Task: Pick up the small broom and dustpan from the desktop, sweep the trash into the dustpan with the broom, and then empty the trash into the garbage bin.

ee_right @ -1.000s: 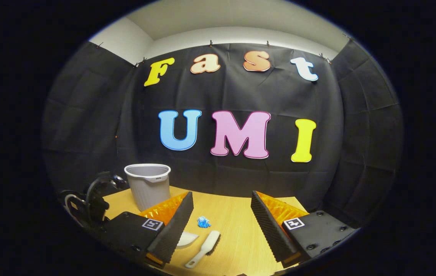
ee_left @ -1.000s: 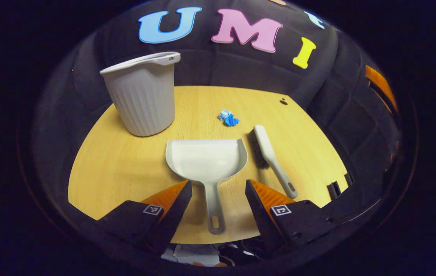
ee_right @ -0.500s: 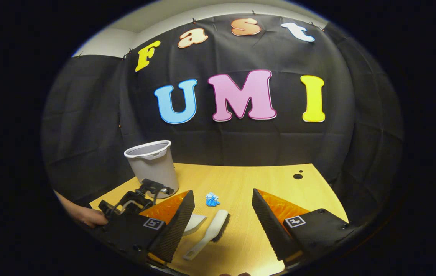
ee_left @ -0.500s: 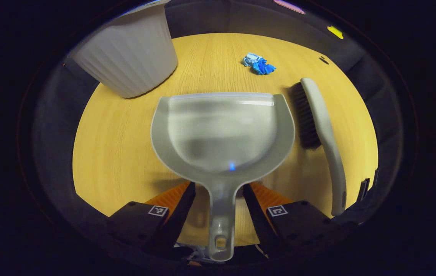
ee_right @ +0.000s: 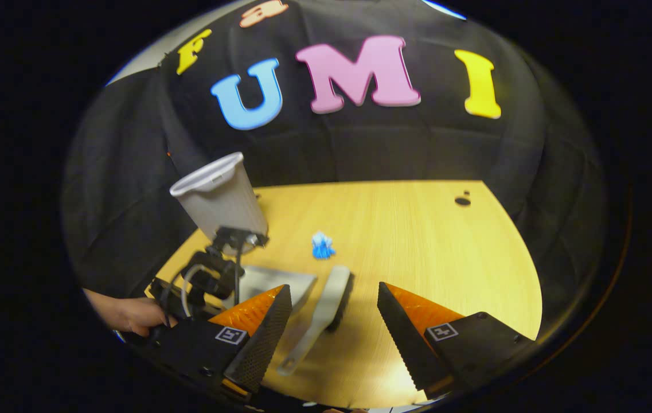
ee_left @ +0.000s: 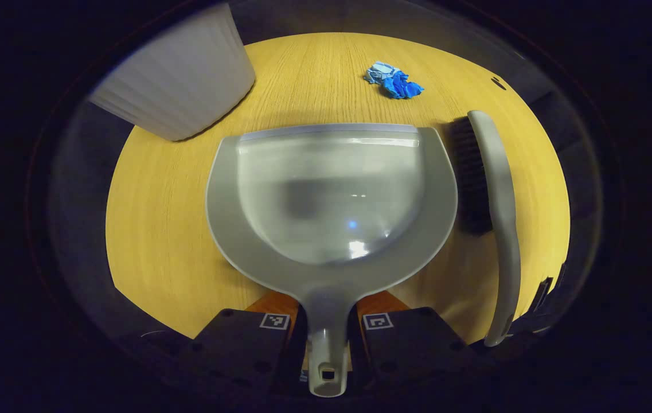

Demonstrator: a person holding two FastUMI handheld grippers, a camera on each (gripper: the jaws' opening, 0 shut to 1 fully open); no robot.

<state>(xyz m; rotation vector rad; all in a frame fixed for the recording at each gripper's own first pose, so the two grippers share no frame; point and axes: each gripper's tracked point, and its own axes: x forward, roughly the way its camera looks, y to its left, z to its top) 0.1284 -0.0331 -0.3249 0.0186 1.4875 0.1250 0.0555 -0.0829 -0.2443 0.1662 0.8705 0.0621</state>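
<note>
1. Two fingers of the left gripper (ee_left: 326,327) appear clamped on the dustpan (ee_left: 331,195) handle, though dimly lit.
2. The broom (ee_left: 492,212) lies just right of the pan on the desktop (ee_left: 159,229); the blue trash (ee_left: 393,81) is ahead, the garbage bin (ee_left: 179,80) ahead-left.
3. The right gripper (ee_right: 334,332) hangs spread wide above the broom (ee_right: 326,315).

Wooden desktop (ee_right: 417,241) before black cloth wall (ee_right: 360,149), dim booth

Grey dustpan (ee_left: 331,195); crumpled blue trash (ee_left: 393,82); ribbed pale-grey bin (ee_left: 176,86).
</note>
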